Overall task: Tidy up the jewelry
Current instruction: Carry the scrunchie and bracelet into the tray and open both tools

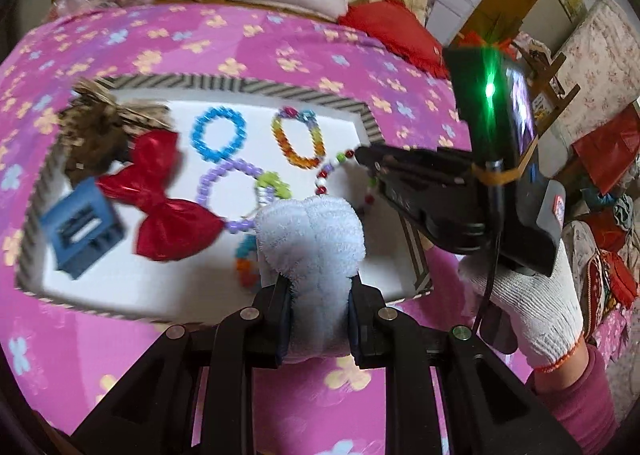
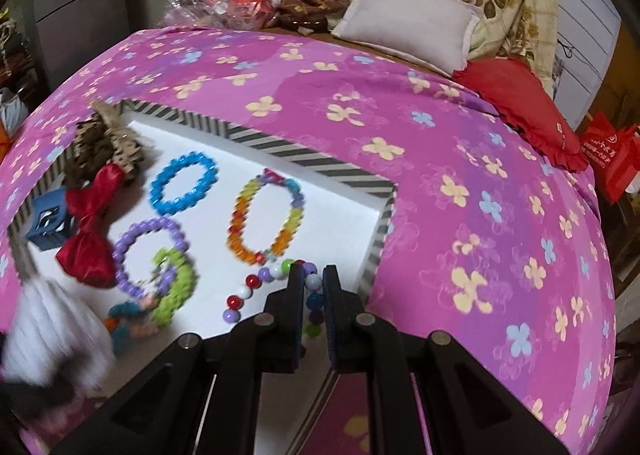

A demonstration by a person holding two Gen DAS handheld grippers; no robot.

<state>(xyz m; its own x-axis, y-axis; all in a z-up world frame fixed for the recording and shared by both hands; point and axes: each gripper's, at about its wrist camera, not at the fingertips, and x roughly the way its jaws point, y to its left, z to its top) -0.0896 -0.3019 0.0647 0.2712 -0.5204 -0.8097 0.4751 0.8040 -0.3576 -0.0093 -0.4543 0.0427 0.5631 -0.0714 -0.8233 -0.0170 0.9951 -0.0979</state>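
Two grippers are loaded over the tray, so the sorting looks well along but unfinished. The left gripper [image 1: 318, 291] is clamped on a fluffy white plush piece [image 1: 310, 239] above the tray's near edge. The right gripper [image 2: 313, 287] is pinched tight on a string of round mixed beads [image 2: 256, 287], which trails across the white floor by the tray's right edge; a gloved hand [image 1: 532, 303] carries it.

Already lying in the striped-rim tray [image 2: 304, 153] are a blue bead bracelet [image 2: 184, 183] and a rainbow bracelet [image 2: 266, 221] toward the far edge, a purple bracelet [image 2: 150, 251] overlapped by a green one [image 2: 176, 287] mid-tray, and a red bow [image 1: 160, 211], a blue block [image 1: 82, 233] and a brown tangle [image 1: 100, 127] along the left edge. I judge the two held pieces remain to be set down.

The tray sits on a bed's pink flowered sheet [image 2: 440, 175]; a white pillow [image 2: 404, 31], a red cushion [image 2: 520, 103] and heaped clothes lie at its far end
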